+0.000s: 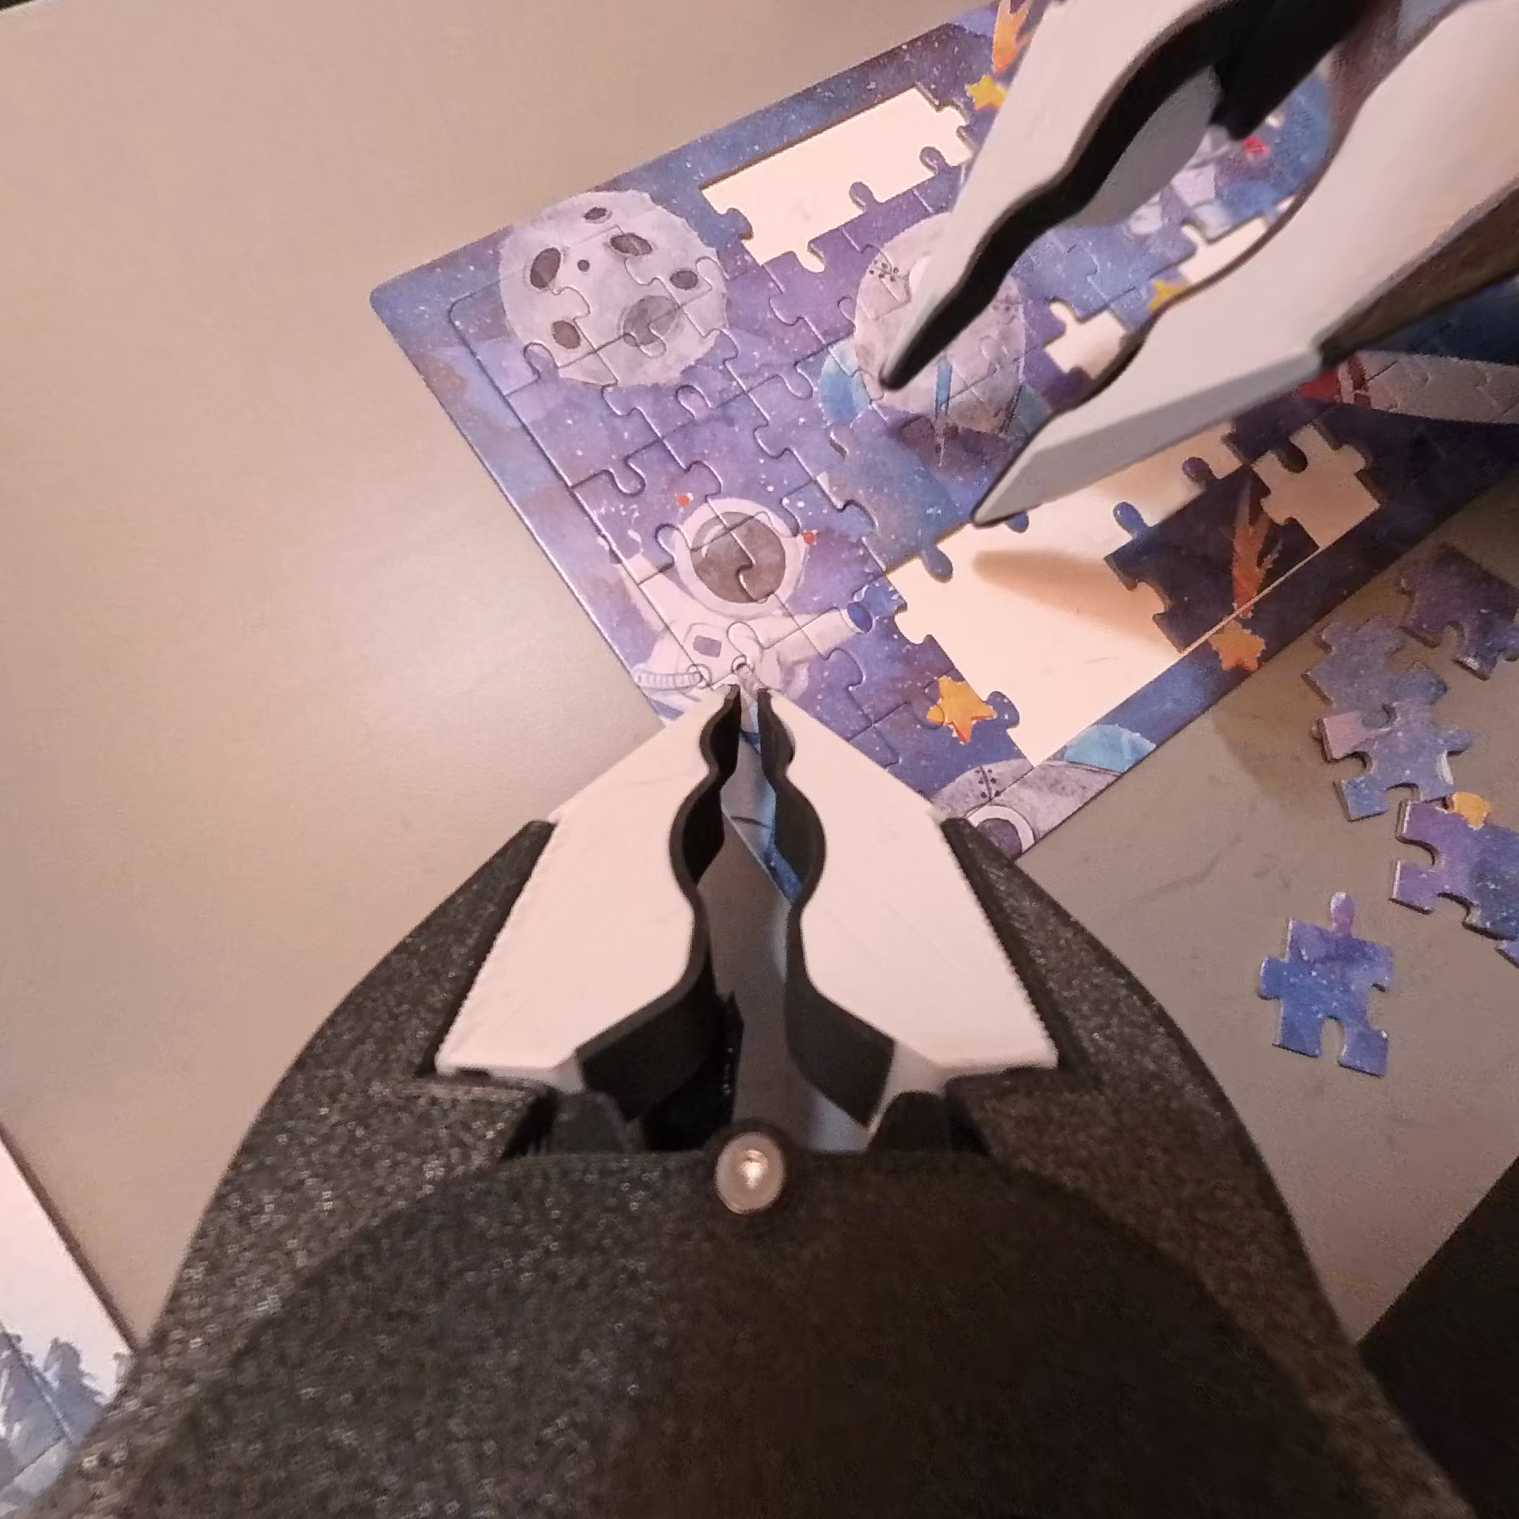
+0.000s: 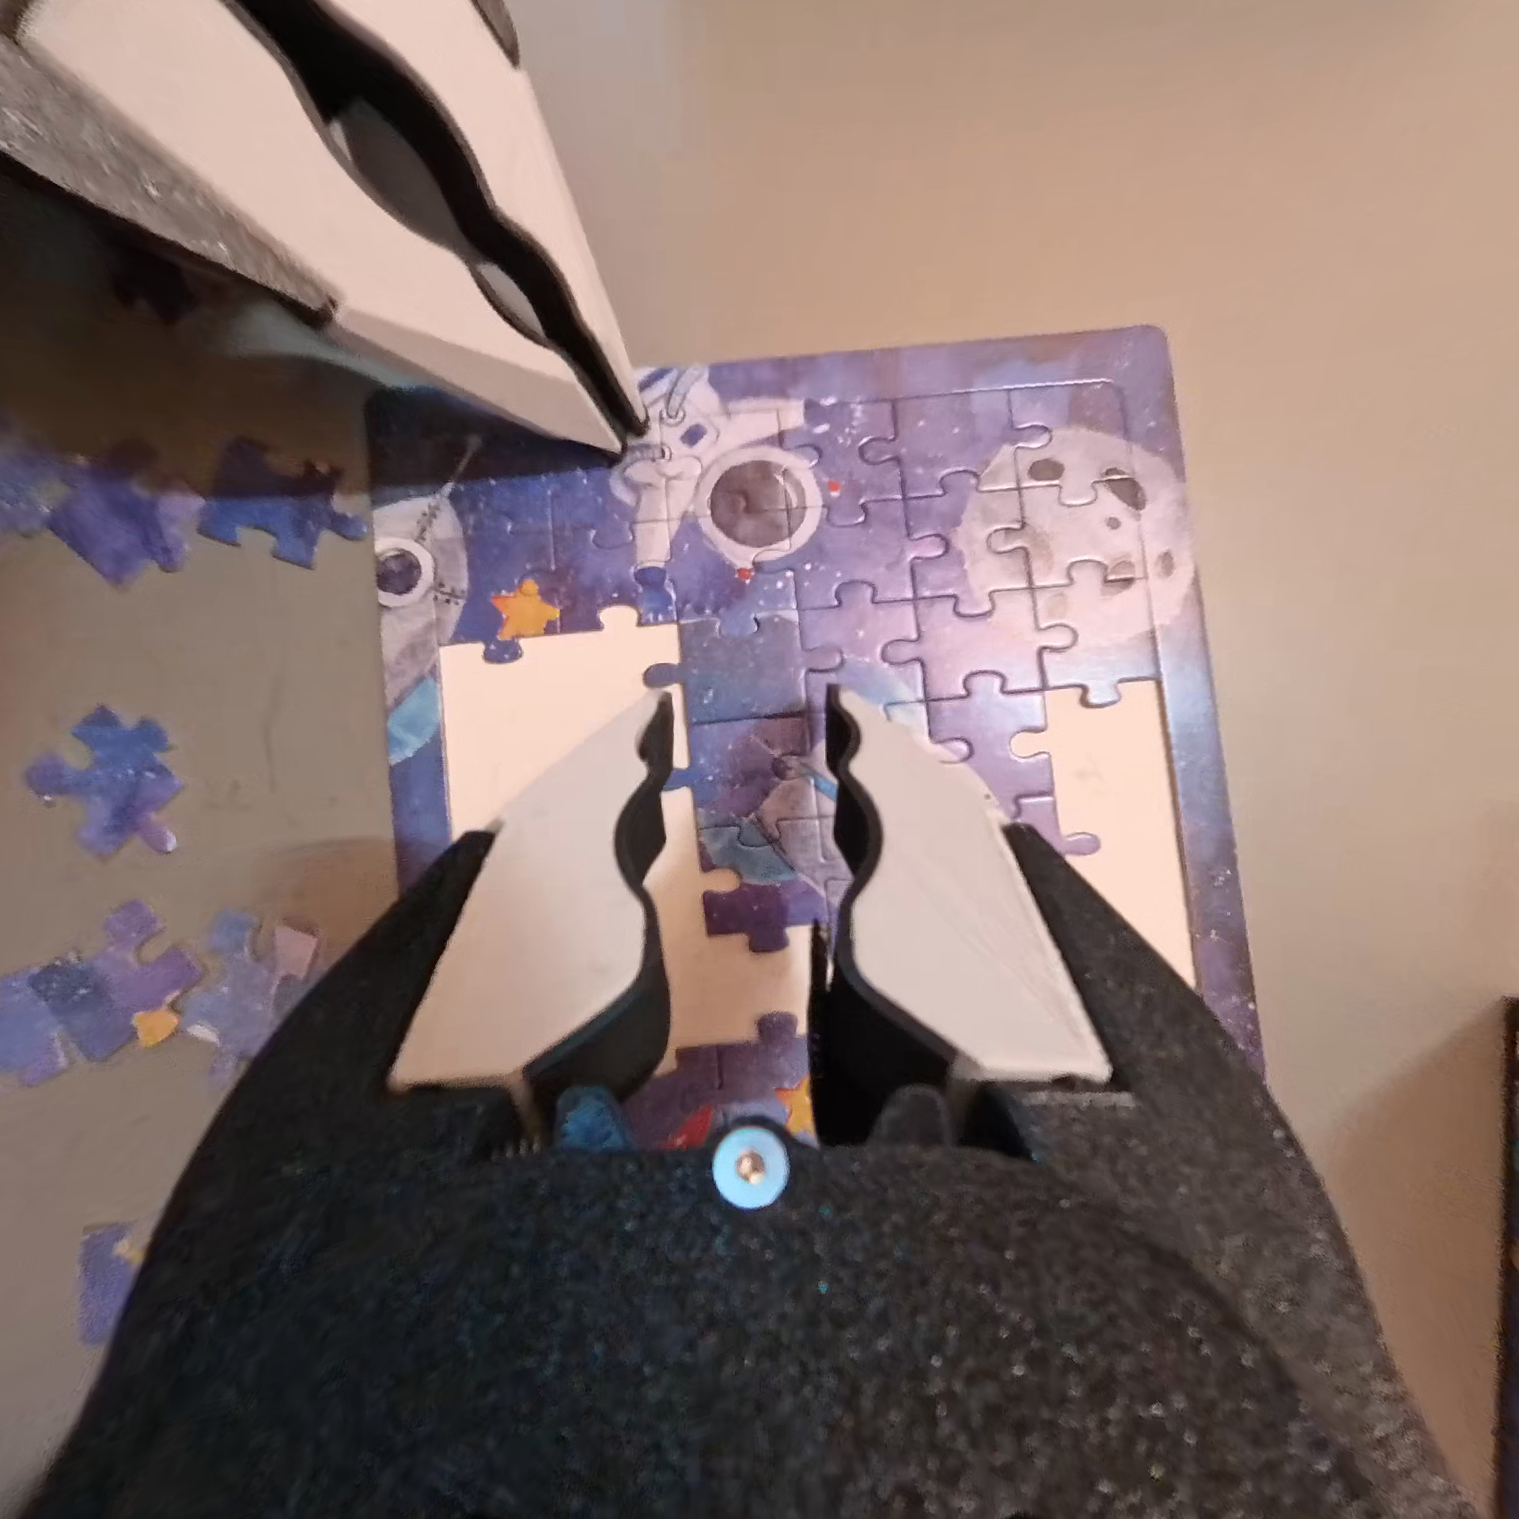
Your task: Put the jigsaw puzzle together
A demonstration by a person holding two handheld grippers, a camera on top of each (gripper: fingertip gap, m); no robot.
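Tabletop [image 1: 205,411], beige and bare on one side, is carrying the puzzle board [image 1: 460,329], which is lying flat with white gaps showing. Loose pieces [image 1: 1327,994] are sitting beside it, blurred in the right wrist view. The right gripper [image 2: 748,699] is hovering over the board, spread wide and holding nothing. The left gripper [image 1: 746,694] is pinching the board's edge, its fingers hiding what lies between them.
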